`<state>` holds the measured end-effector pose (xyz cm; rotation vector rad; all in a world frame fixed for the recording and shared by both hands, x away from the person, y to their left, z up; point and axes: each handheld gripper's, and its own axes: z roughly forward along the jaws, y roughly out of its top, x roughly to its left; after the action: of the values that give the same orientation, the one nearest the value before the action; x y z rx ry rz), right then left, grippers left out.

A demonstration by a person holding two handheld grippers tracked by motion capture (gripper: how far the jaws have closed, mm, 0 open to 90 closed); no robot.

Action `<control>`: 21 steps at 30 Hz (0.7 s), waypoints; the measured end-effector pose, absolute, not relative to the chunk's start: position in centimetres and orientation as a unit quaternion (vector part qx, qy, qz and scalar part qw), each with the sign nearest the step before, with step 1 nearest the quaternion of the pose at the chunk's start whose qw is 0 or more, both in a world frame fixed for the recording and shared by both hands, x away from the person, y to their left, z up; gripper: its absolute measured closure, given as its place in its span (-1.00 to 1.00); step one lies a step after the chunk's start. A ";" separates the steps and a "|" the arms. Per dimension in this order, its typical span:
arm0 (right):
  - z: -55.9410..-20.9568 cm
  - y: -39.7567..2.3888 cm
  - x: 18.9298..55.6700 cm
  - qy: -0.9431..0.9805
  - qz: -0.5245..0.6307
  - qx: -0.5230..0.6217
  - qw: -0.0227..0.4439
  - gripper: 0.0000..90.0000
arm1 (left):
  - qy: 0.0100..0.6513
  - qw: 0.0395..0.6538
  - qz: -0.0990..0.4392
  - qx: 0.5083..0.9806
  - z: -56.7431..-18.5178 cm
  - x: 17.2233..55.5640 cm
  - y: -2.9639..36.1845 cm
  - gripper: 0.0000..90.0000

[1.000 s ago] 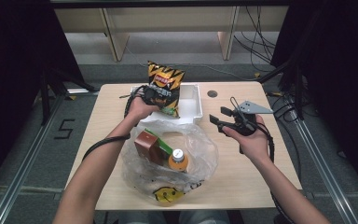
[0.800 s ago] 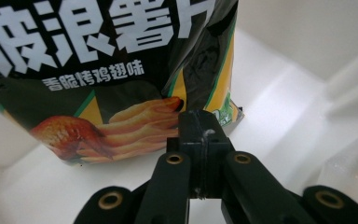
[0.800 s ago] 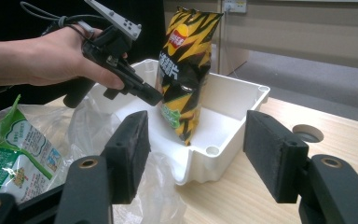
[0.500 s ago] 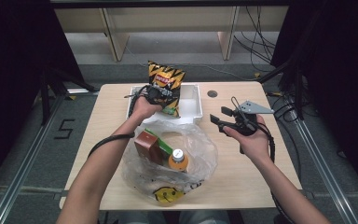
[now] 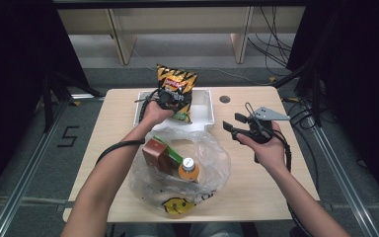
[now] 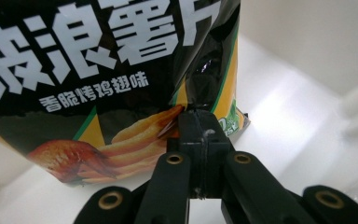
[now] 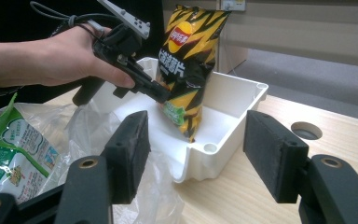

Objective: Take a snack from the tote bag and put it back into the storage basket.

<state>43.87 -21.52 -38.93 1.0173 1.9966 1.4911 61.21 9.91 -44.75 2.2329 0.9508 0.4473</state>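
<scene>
— Jaws first: what are yours doing?

— My left gripper (image 5: 170, 98) is pinching the chip bag (image 5: 176, 91), pads clamped tight on the bag's lower front. My right gripper (image 5: 233, 127) is holding nothing; its pads are standing wide apart over bare table.

— Where is the bag sitting?

— It is standing upright, its bottom edge resting inside the white tray (image 5: 202, 111), which is lying at twelve o'clock on the table (image 5: 256, 187). From my right gripper's camera the bag (image 7: 191, 60) is rising at twelve o'clock, with my left hand (image 7: 60, 56) reaching in from ten o'clock.

— Anything else near you?

— Toward six o'clock of the tray, a clear plastic bag (image 5: 212, 163) is lying open, touching the tray's near edge. Inside it a brown carton (image 5: 155, 153) and an orange bottle (image 5: 188, 170) are lying.
</scene>
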 end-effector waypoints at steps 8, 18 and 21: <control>-39.1 -21.6 44.0 0.727 0.537 0.371 0.215 -0.08 | 0.361 0.328 0.170 0.857 -44.6 61.4 9.5 0.99; -39.0 -21.4 43.8 0.726 0.536 0.379 0.206 -0.08 | 0.363 0.331 0.173 0.854 -44.8 61.4 9.2 0.99; -39.1 -21.5 43.8 0.725 0.539 0.376 0.206 -0.08 | 0.363 0.331 0.175 0.853 -44.8 61.5 9.1 0.99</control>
<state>43.81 -21.49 -39.07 1.0488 2.0199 1.5029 61.53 9.10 -44.81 2.2302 0.9491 0.4584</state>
